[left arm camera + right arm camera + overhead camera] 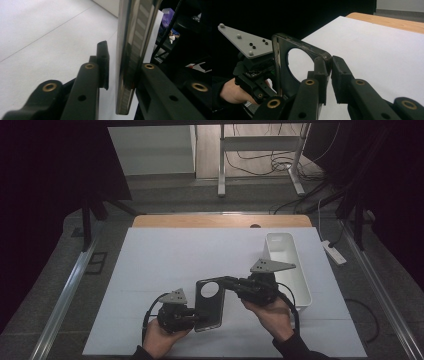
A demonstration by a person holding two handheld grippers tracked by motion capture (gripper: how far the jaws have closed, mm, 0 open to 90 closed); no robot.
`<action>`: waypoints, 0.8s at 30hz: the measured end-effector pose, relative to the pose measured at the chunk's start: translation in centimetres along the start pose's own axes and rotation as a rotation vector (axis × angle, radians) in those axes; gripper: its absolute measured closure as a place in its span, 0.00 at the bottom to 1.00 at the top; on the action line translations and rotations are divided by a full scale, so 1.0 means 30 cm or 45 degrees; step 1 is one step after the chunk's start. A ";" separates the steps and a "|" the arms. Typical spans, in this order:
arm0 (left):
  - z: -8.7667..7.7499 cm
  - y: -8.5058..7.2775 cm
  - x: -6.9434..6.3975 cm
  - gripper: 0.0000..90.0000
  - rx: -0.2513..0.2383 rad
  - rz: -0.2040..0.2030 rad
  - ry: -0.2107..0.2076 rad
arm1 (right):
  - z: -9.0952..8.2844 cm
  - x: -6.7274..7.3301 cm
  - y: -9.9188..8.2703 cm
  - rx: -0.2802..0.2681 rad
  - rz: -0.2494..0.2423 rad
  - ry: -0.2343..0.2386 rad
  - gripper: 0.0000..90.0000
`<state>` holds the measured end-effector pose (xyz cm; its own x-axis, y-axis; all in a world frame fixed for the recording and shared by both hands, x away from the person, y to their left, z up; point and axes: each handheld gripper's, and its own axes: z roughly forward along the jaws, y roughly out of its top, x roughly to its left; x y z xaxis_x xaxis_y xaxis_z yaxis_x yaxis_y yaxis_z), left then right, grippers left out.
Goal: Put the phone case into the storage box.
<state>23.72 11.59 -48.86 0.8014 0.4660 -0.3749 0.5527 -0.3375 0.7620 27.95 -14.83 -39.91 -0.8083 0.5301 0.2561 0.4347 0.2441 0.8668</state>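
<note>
A dark, see-through phone case [210, 305] with a round camera hole hangs over the white sheet [175, 255], between both grippers. My right gripper [227, 282] comes in from the right. In the right gripper view it [329, 65] is shut on the upper corner of the case [280, 67]. My left gripper [196, 312] is at the case's lower left edge. In the left gripper view the case [130, 50] stands edge-on between the jaws of that gripper [122, 62]. One pad [102, 65] stands clear of the case with a gap, so this gripper is open.
A long white bin [287, 265] stands on the sheet just right of my right hand. A strip of bare wooden tabletop [220, 221] runs along the far edge. Beyond it are a metal stand and cables on the floor.
</note>
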 end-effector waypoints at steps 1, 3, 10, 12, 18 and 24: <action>-0.001 0.000 0.001 0.81 0.000 0.000 0.001 | -0.001 0.000 0.001 0.000 0.000 -0.001 0.92; -0.002 0.000 0.002 0.79 0.004 0.005 0.002 | -0.002 0.000 0.001 -0.002 -0.002 -0.002 0.92; -0.008 0.004 0.002 0.64 -0.001 0.012 0.017 | -0.008 -0.001 0.005 -0.011 0.002 -0.003 0.92; -0.009 0.005 0.001 0.60 0.002 0.019 0.012 | -0.010 0.000 0.007 -0.016 0.004 -0.005 0.92; -0.013 0.009 -0.007 0.51 -0.010 0.035 -0.011 | -0.022 -0.005 0.013 -0.013 -0.001 -0.044 0.92; -0.016 0.012 -0.010 0.43 -0.009 0.054 -0.012 | -0.030 -0.009 0.017 -0.020 -0.006 -0.062 0.92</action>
<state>23.56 11.73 -48.22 0.8263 0.4434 -0.3473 0.5165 -0.3508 0.7811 28.03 -15.59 -39.16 -0.7900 0.5677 0.2314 0.4246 0.2343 0.8745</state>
